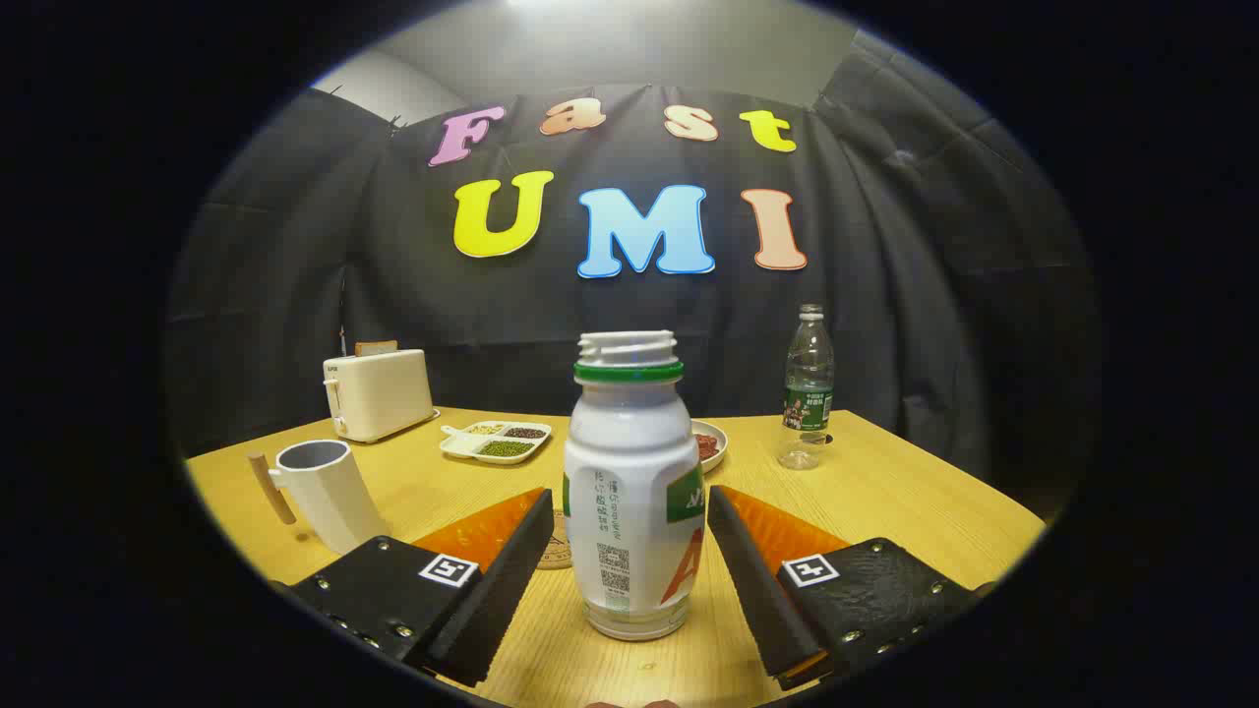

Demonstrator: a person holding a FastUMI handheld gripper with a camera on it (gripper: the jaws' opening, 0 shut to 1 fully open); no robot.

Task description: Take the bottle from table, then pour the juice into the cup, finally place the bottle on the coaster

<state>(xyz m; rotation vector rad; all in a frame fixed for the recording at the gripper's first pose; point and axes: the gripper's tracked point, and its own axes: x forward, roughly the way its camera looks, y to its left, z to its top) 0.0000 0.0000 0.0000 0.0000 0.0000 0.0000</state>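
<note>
Gripper (629, 551) fingers are standing open, flanking the uncapped bottle (631, 492) without touching it. Bottle is resting upright on the table (885, 492), the cup (329, 492) well apart. Off-centre closing is risking tipping and spilling juice.

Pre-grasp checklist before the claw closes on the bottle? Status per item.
1. Bottle between the fingers: ok, it stands upright on the table with a finger on each side.
2. Claw open: ok, gaps show on both sides of the bottle; neither finger touches it.
3. Bottle uncapped for pouring: ok, the threaded neck is bare.
4. Cup reachable: ok, it stands to the left, beyond the left finger, mouth open.
5. Coaster free: cannot tell, it is mostly hidden behind the bottle and the left finger.
6. Juice level: cannot tell, the bottle is opaque.
</note>
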